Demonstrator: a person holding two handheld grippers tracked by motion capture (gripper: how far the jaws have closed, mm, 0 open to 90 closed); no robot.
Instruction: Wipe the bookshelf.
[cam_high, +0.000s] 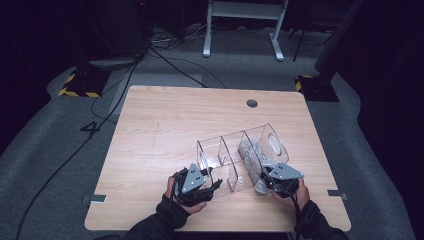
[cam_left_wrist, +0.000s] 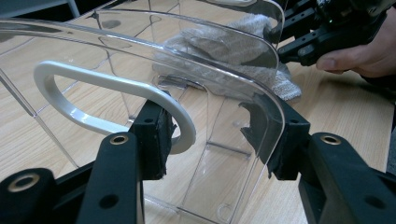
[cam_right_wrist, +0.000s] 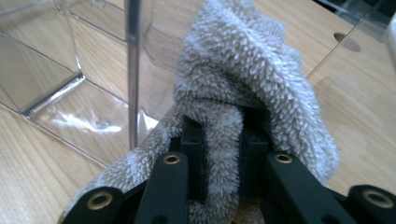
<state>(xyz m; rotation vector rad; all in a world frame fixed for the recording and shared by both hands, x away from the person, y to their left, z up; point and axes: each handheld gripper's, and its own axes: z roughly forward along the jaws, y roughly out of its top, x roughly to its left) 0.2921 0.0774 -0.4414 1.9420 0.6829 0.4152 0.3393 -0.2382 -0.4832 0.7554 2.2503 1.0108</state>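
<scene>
Right gripper (cam_right_wrist: 223, 154) clamps 1 grey cloth (cam_right_wrist: 243, 74), left gripper (cam_left_wrist: 210, 140) grips 1 clear bin (cam_left_wrist: 140, 60).

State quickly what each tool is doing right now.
Left tool: closed on the end wall of the clear plastic divided organiser.
Right tool: closed on the grey fluffy cloth.

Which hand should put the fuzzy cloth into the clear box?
Probably the right: the right gripper already pinches the grey cloth beside the clear box, while the left gripper grips the box's end.

Clear organizer (cam_high: 235, 155) blocks table (cam_high: 160, 130) centre-right; left free.
</scene>
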